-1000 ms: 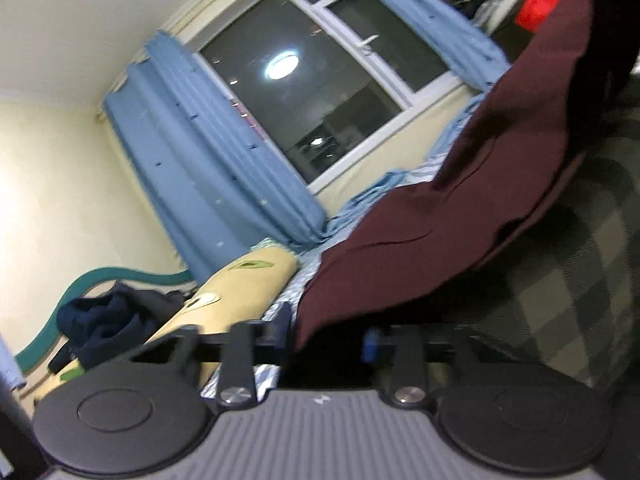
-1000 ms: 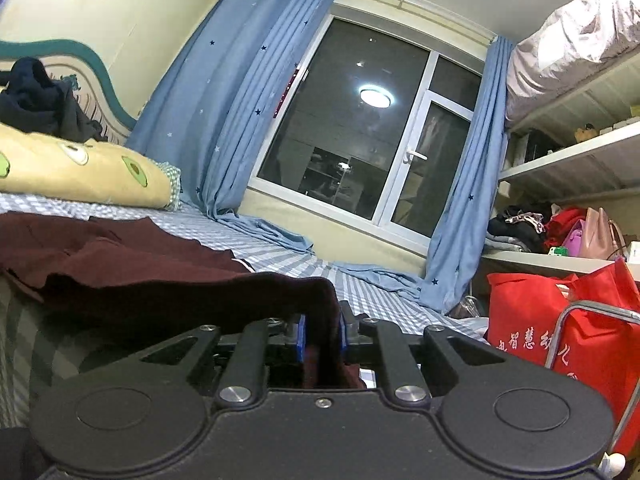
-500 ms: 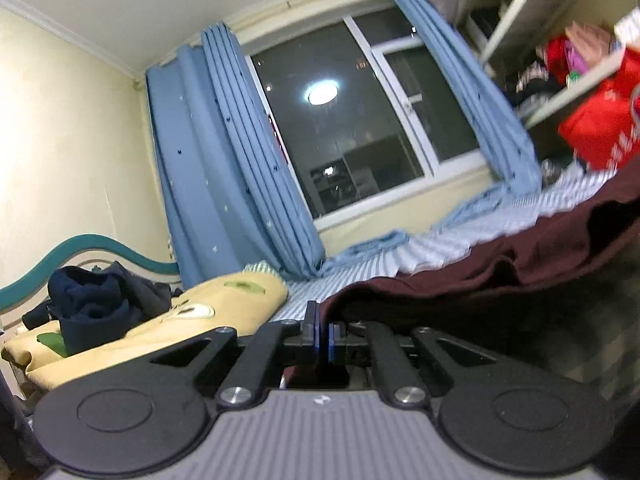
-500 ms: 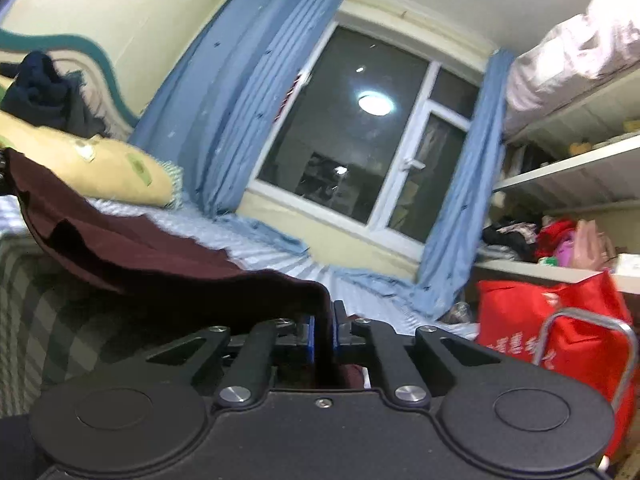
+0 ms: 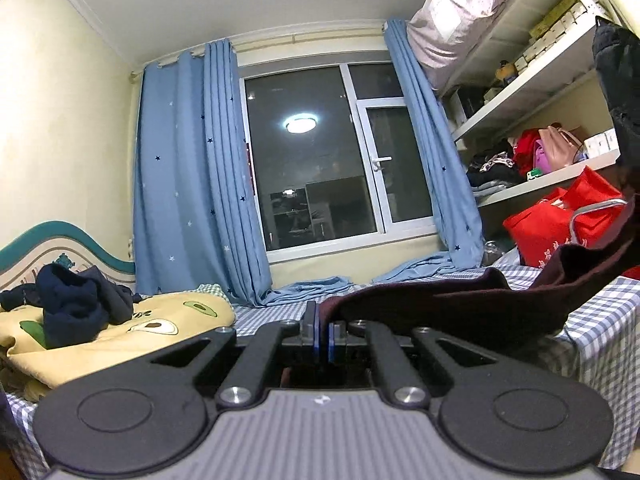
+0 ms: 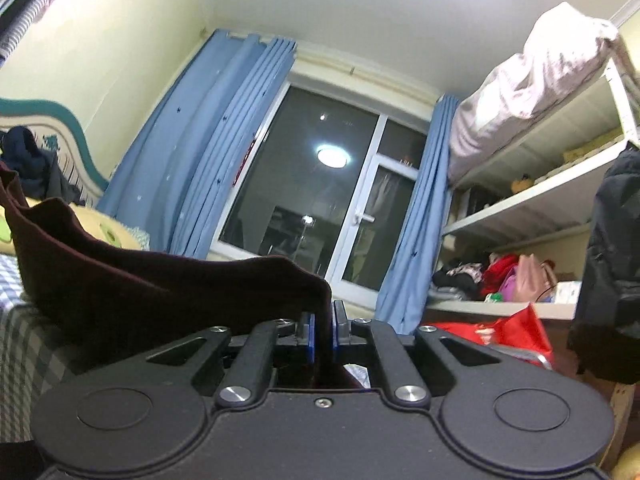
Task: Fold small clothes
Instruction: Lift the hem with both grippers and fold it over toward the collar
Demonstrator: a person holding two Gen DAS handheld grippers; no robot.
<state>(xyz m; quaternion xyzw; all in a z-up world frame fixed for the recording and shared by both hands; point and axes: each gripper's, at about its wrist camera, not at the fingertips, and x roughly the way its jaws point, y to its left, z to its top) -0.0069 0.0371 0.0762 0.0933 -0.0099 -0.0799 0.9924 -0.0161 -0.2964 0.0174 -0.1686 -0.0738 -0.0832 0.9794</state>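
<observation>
Bedroom with blue curtains (image 5: 192, 184) and a checked bedsheet (image 5: 600, 320). Both the left gripper (image 5: 322, 334) and right gripper (image 6: 322, 334) pinch the maroon garment (image 6: 152, 292), slung between them above the bed. Thin bites, so a tug could slip one corner free.

Both grippers' fingers (image 5: 316, 330) (image 6: 309, 334) clamped together

From my left wrist view, the maroon garment (image 5: 460, 304) runs off the right edge, so I can't see its far end. From the right, the gripper body hides its lower part, and the red bag (image 6: 508, 332) is half hidden
</observation>
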